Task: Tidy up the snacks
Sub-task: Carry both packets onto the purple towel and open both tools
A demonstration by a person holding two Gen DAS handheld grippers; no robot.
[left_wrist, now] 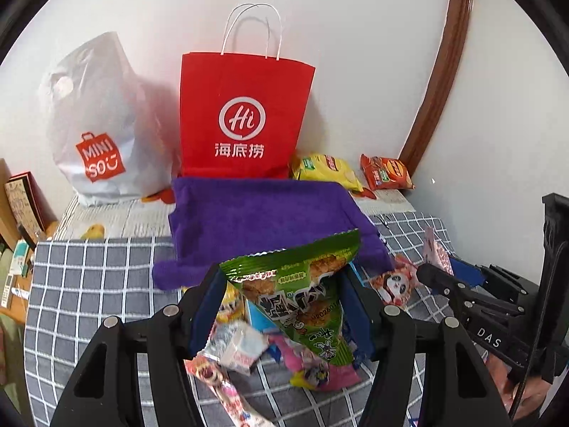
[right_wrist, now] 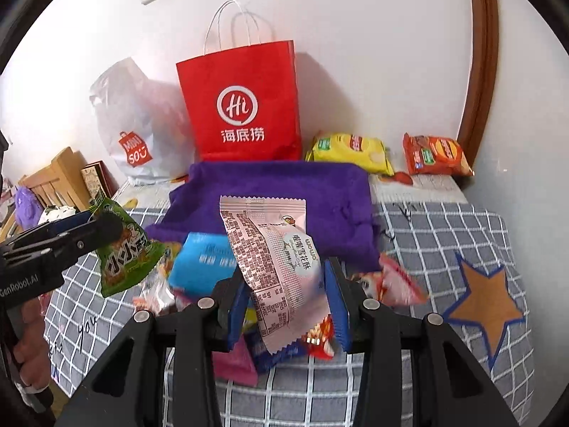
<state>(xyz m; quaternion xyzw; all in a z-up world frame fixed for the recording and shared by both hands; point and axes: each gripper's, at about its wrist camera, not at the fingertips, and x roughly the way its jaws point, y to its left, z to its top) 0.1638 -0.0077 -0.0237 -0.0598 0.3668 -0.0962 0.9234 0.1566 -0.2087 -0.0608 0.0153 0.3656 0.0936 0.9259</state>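
A green snack bag (left_wrist: 302, 295) is held between the pads of the left gripper (left_wrist: 284, 306), half closed on it. The bag is lifted off the pile, long way up, its zigzag top edge tipped to the far right. A pink snack packet (right_wrist: 281, 270) is squeezed in the nearly closed right gripper (right_wrist: 288, 306), upright, top edge far. Loose snacks (right_wrist: 202, 263) are piled just below. Open checked blanket (right_wrist: 426, 235) is seen to the right. Farther off, a purple cloth (right_wrist: 284, 188) is spread. A red paper bag (right_wrist: 242, 106) is stood at the wall.
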